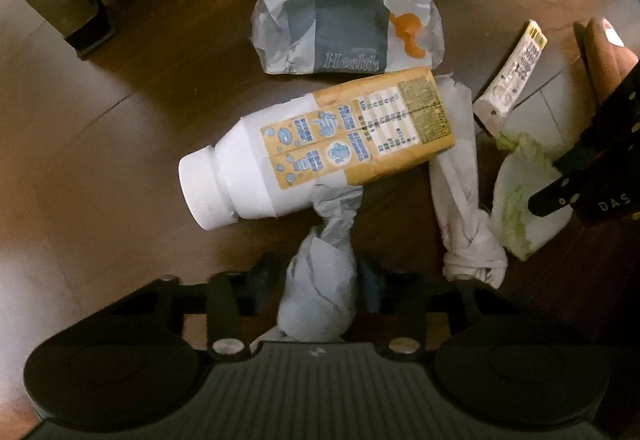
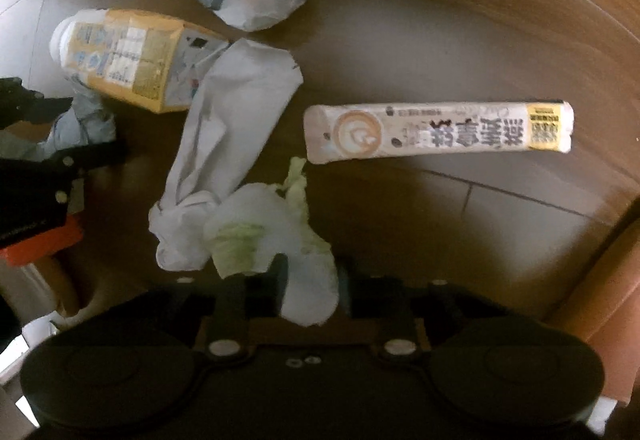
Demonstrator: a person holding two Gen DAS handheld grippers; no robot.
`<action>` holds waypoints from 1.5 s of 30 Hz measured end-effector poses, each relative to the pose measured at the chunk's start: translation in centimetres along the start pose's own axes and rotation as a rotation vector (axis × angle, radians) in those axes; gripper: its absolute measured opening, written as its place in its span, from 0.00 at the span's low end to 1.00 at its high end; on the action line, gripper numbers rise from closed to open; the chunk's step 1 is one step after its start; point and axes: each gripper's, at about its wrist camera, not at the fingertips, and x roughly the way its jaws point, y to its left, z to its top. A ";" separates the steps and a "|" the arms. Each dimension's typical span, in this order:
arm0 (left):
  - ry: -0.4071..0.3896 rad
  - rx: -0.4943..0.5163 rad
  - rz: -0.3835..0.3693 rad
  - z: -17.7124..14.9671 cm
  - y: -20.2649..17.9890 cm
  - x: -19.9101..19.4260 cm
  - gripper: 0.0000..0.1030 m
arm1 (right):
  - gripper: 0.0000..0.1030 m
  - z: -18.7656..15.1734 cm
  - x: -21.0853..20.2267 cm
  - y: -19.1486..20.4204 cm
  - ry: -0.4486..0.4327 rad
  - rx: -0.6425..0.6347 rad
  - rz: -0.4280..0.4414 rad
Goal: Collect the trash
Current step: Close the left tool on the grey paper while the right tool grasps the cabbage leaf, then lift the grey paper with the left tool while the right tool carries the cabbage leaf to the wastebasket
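We have two pieces of trash in hand on the brown table (image 1: 120, 128). The left gripper (image 1: 318, 292) is closed on a twisted grey wad (image 1: 320, 296), whose far end runs under the bottle (image 1: 312, 142); the right gripper (image 2: 310, 280) is closed on a white tissue (image 2: 280, 232) with pale green streaks. Both grips sit low on the paper, near its near end, so we should lift straight up and slowly: the wad is likely to drag the bottle, which lies on its side and could roll. We should confirm that the tissue comes free of the knotted white wrapper (image 2: 224, 144), which touches it on the left; the two could lift together and one could drop. The wad is crumpled, soft and grey-blue; the tissue is loose and ragged at its edge. Further out lie a printed bag (image 1: 344, 16) beyond the bottle and a coffee stick sachet (image 2: 438, 132), apart from the rest. We see no bin in either view.
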 end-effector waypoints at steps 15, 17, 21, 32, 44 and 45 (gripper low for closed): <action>-0.045 -0.003 -0.034 -1.6 0.6 -7.0 0.29 | 0.04 -4.5 -9.4 2.6 -0.136 -0.057 -0.137; -0.061 -0.002 -0.036 -1.8 0.5 -8.9 0.29 | 0.04 -4.7 -11.4 3.4 -0.174 -0.056 -0.143; -0.108 -0.003 -0.032 -1.8 0.8 -13.4 0.29 | 0.04 -6.4 -16.2 4.5 -0.270 -0.045 -0.143; -0.311 -0.064 0.028 -1.9 -1.4 -28.9 0.29 | 0.04 -13.2 -31.1 7.0 -0.617 -0.110 -0.133; -0.624 -0.168 0.169 -4.0 -6.0 -44.8 0.29 | 0.04 -22.1 -45.5 9.2 -0.992 -0.146 -0.117; -0.650 -0.166 0.183 -4.1 -6.4 -46.0 0.29 | 0.04 -22.8 -46.5 9.4 -1.017 -0.148 -0.121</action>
